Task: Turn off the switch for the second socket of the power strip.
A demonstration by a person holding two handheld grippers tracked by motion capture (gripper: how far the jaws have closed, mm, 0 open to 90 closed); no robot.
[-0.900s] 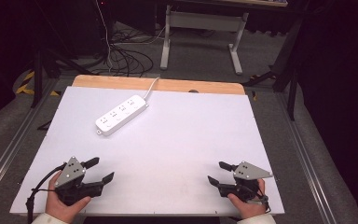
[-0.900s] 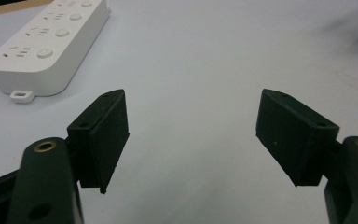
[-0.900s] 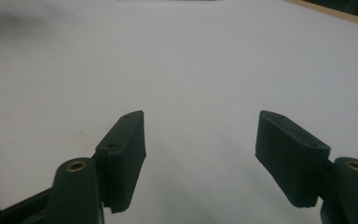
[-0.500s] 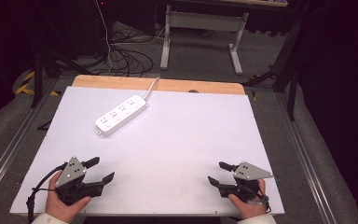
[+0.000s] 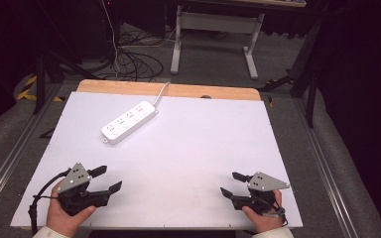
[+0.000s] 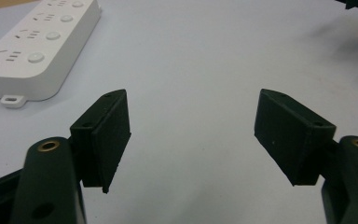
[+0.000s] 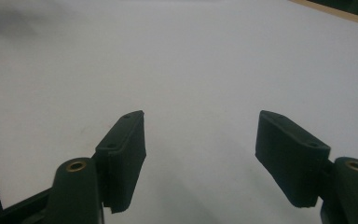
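Tongs, two pairs, black, two-jawed: left tongs (image 5: 104, 179) and right tongs (image 5: 232, 183), each hand-held low at the near edge of the table, jaws spread wide, nothing between them; apparently a resting pose. White rectangular table (image 5: 203, 144): bare across its middle. White plastic four-socket power strip (image 5: 129, 122): lies flat, diagonal, far left, well apart from both tongs; its cord (image 5: 160, 92) runs off the far edge.

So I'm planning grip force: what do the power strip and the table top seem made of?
Power strip: apparently hard white plastic, smooth with a slight sheen and moulded rounded edges. Table top: a matte white sheet, maybe laminate or paper; the bare strip at its far edge looks like wood.
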